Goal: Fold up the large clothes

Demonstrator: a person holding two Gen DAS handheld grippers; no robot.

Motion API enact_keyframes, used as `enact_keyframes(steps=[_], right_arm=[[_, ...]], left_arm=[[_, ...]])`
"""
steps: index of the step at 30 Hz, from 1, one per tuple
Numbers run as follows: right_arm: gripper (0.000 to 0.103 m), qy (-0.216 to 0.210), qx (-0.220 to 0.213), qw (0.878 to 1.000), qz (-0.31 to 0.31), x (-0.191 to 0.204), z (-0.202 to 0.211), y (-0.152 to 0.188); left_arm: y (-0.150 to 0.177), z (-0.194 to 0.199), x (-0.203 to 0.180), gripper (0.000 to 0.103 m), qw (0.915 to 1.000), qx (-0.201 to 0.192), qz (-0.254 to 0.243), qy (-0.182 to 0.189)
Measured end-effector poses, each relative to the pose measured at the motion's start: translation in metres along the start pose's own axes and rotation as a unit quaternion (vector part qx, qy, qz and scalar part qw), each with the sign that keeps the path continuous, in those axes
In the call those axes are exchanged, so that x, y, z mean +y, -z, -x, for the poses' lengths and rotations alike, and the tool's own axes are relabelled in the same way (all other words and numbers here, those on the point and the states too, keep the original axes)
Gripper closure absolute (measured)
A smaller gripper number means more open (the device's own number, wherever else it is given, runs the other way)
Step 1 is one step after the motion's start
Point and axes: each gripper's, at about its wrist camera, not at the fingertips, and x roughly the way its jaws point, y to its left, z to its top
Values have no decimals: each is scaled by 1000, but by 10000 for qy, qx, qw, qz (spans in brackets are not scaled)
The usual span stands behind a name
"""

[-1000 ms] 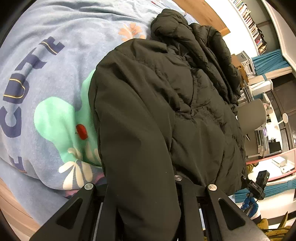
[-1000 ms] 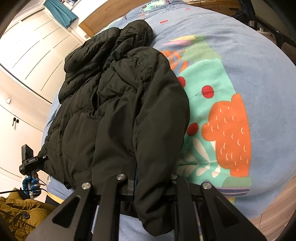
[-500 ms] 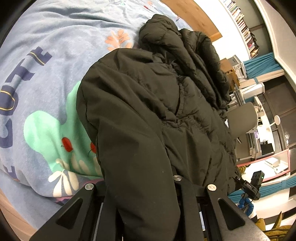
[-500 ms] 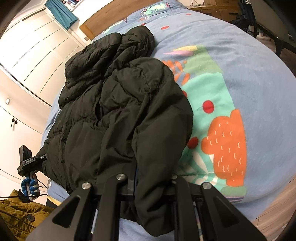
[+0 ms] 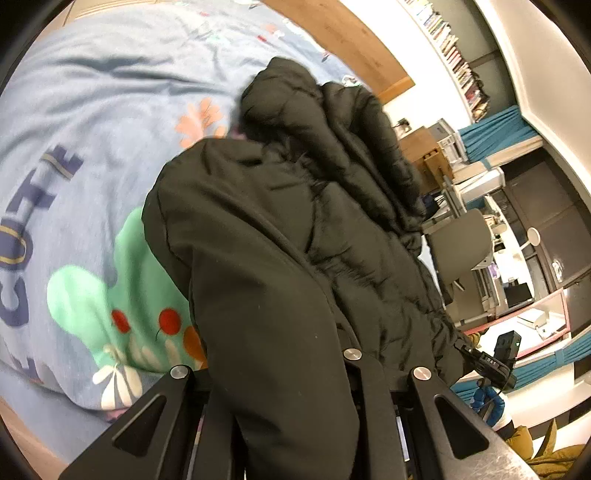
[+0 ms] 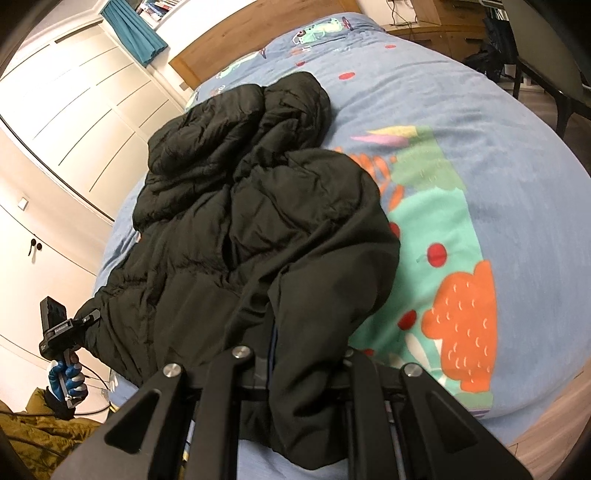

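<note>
Between each claw's clenched jaws, left claw [image 5: 291,373] and right claw [image 6: 295,365], hangs the black jacket [image 6: 236,221].

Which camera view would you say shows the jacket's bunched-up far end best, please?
The right wrist view: the black jacket lies nearly whole on the blue duvet, its crumpled far end unobstructed. The left wrist view shows that end blurred, with the near fold filling the frame.

Patterned blue duvet [image 6: 461,122], white wardrobe [image 6: 74,103], bookshelf [image 5: 454,51], teal curtain [image 6: 133,31]
</note>
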Motion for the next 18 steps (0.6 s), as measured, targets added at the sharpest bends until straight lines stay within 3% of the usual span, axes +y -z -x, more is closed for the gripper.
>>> enact_keyframes(steps=[18], right_arm=[[90,-330,-378,9986,-180,18,12,-26]], left_arm=[[-25,10,-34,90,9990,-290,-348,44]])
